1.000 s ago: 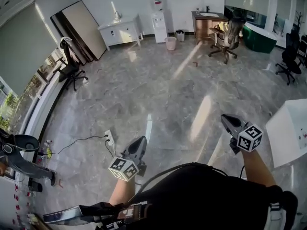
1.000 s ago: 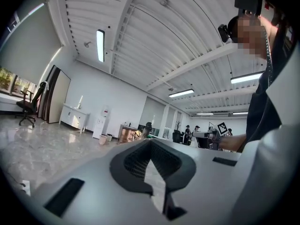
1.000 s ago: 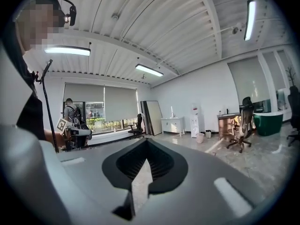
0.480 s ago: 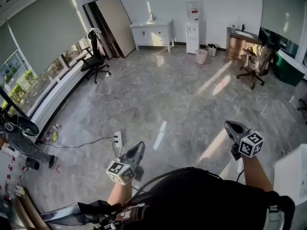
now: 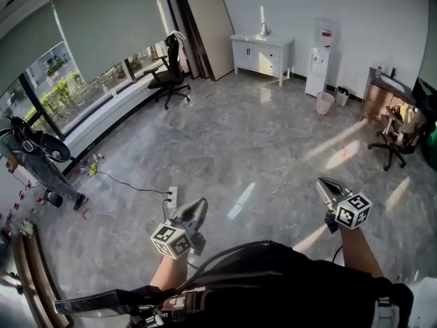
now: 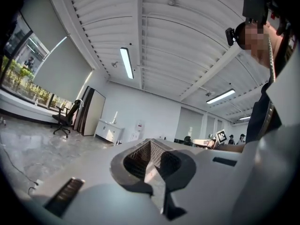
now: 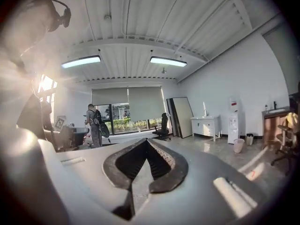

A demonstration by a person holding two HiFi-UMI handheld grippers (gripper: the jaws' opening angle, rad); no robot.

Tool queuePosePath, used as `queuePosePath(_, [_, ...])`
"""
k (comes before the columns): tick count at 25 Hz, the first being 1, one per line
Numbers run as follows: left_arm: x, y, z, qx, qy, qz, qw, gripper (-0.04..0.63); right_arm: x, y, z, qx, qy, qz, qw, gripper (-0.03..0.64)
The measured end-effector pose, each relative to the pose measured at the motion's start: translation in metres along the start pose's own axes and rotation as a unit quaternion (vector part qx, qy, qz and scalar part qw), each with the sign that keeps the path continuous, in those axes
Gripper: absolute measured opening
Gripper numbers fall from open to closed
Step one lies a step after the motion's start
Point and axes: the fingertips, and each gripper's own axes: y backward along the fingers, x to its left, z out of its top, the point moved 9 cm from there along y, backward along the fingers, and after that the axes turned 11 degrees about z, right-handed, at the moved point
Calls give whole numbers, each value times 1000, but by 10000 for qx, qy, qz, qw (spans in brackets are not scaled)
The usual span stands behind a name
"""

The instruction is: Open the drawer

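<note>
Closest in, the left gripper (image 5: 200,204) and right gripper (image 5: 322,183) are held out level over the floor. In each gripper view the jaws meet at their tips with nothing between them. The only print near at hand is the black-and-white square markers on the left cube (image 5: 171,241) and right cube (image 5: 353,210). They are patterns, not words.

Just past the left gripper a white power strip (image 5: 173,195) lies on the grey marble floor (image 5: 273,149), and a black cable (image 5: 126,184) runs from it toward the window side. A dark exercise machine (image 5: 34,156) stands at the left edge.

Beyond lies open floor crossed by sun patches. A low ledge under the windows (image 5: 41,91) bounds it on the left.

A black office chair (image 5: 168,77) sits by that ledge. On the right are a brown office chair (image 5: 398,128), a wooden desk (image 5: 382,91) and a pink waste bin (image 5: 325,102).

Against the far wall stand a tall leaning panel (image 5: 208,22), the white cabinet (image 5: 263,55) and a water dispenser (image 5: 319,53) with a red label too small to read. The cabinet is well apart from both grippers — its fronts are too small to tell drawer from door.
</note>
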Motion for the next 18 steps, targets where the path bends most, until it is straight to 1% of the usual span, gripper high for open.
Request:
queuePosePath(4, [-1, -32, -7, 250, -198, 69, 9995, -9, -29, -28, -18, 121, -155, 344, 9992, 2])
queuePosePath(6, [5, -51, -6, 273, -146, 99, 9995, -9, -45, -34, -27, 249, -183, 377, 9988, 2])
queuePosePath(10, [29, -92, -16, 314, 13, -19, 9995, -9, -76, -49, -40, 267, -506, 102, 9983, 2])
queuePosePath(12, [42, -121, -21, 357, 41, -187, 9992, -9, -89, -60, -38, 314, -434, 16, 9986, 1])
queuePosePath(14, [58, -156, -19, 361, 60, -420, 9984, -9, -102, -77, -29, 375, -259, -112, 9989, 2])
queuePosePath(16, [78, -193, -10, 337, 41, -670, 9972, -9, -120, -96, -15, 364, -152, -338, 9986, 2])
queuePosePath(18, [103, -226, 3, 343, 12, -832, 9959, -9, -139, -119, -2, 260, -202, -617, 9975, 2])
